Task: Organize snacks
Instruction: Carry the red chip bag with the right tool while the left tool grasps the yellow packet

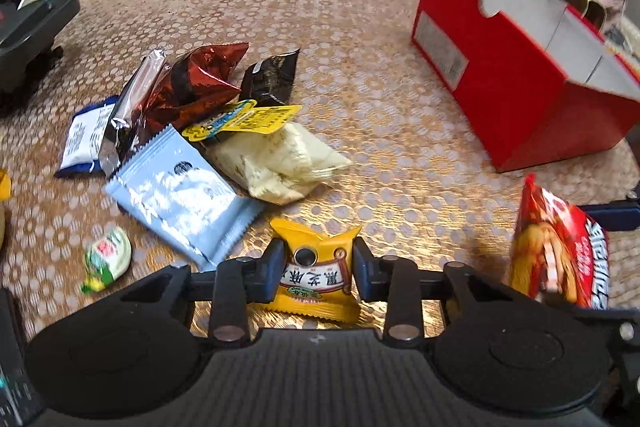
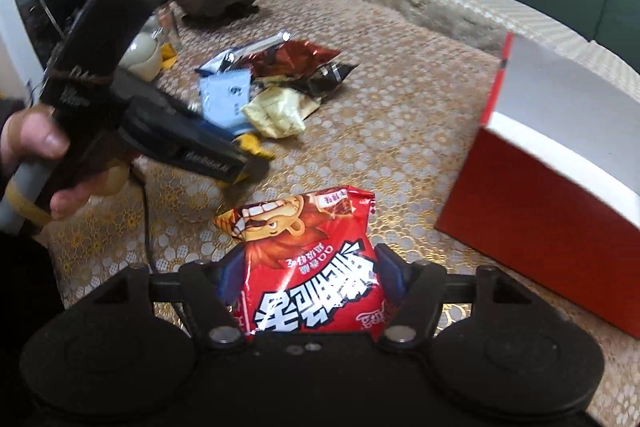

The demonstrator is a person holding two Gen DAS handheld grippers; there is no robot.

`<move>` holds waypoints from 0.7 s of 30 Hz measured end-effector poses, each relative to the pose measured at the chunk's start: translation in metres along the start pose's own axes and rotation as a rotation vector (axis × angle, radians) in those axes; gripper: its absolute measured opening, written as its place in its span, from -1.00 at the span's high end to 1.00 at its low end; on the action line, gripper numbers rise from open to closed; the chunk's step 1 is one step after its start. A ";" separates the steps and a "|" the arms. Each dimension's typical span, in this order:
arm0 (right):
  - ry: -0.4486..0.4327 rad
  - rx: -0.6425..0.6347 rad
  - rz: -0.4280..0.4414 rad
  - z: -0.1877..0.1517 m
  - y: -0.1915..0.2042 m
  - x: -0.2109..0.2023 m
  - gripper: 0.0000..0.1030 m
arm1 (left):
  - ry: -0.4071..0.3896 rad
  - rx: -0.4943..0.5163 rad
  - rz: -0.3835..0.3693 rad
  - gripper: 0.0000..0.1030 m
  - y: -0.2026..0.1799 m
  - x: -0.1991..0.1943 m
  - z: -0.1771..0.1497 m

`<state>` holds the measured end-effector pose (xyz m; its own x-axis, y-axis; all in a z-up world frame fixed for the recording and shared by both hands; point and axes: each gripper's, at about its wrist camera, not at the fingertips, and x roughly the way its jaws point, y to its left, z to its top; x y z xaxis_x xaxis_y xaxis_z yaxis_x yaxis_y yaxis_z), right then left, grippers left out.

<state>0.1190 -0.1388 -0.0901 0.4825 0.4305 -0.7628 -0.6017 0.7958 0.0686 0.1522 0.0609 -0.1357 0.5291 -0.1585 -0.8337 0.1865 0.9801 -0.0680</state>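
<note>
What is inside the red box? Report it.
The red box is open on top. Only bare white inner walls show in both views, with no snack visible. Its floor is hidden behind the near wall, so whether anything lies at the bottom cannot be told.

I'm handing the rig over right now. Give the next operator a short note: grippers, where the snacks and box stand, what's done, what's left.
Left gripper: shut on the small yellow packet, low over the table.
Right gripper: shut on the red snack bag, beside the red box.
Red box: open, on the table to the right; what shows of its inside is bare, part hidden.
Loose pile mid-table: light blue packet, pale yellow bag, dark red foil bag, black packet, others. Small green-and-white sweet lies apart.
Done: two snacks gripped.
Left: probably box both, then the pile.
</note>
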 end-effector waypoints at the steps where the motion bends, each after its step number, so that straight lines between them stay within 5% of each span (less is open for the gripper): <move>1: -0.010 0.005 -0.005 0.000 -0.001 -0.005 -0.27 | -0.006 -0.003 0.000 0.37 -0.003 -0.005 -0.002; 11: -0.111 0.078 -0.051 0.001 -0.020 -0.056 -0.24 | -0.090 -0.003 -0.017 0.37 -0.038 -0.057 0.002; 21: -0.188 0.100 -0.219 0.025 -0.074 -0.096 -0.23 | -0.188 0.088 -0.073 0.37 -0.102 -0.093 0.060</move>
<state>0.1330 -0.2283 -0.0062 0.7091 0.3080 -0.6343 -0.4094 0.9123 -0.0147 0.1335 -0.0313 -0.0181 0.6551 -0.2568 -0.7106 0.2978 0.9521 -0.0695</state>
